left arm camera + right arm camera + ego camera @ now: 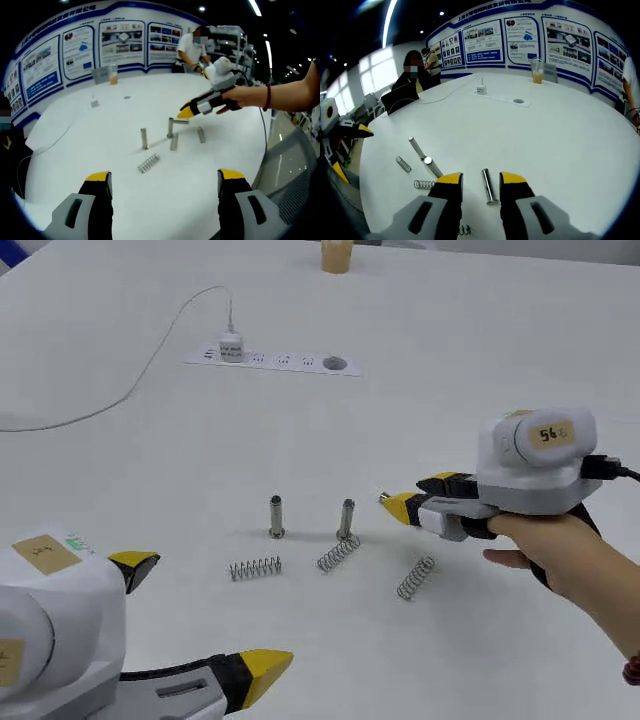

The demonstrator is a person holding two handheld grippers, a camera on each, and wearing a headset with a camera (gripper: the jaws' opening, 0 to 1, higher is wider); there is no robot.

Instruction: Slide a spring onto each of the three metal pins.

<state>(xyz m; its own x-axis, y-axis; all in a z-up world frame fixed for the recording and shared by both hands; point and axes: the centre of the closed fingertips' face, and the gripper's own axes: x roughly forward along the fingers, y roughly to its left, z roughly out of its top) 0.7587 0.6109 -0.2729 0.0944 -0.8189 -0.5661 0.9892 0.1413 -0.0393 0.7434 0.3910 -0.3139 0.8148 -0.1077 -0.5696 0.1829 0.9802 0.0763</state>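
Right tongs closed on short grey metal pin, held level; hand enters from 3 o'clock. Left tongs wide apart, empty, at 7 o'clock. Two steel pins upright on white surface; three wire springs flat at their 6 o'clock.

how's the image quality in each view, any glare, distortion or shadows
Head view: even light, faint shadows beside the standing pins, sharp. Left gripper view: fisheye bends the wall posters, ceiling light glares. Right gripper view: windows blown out, pin between the jaws sharp.
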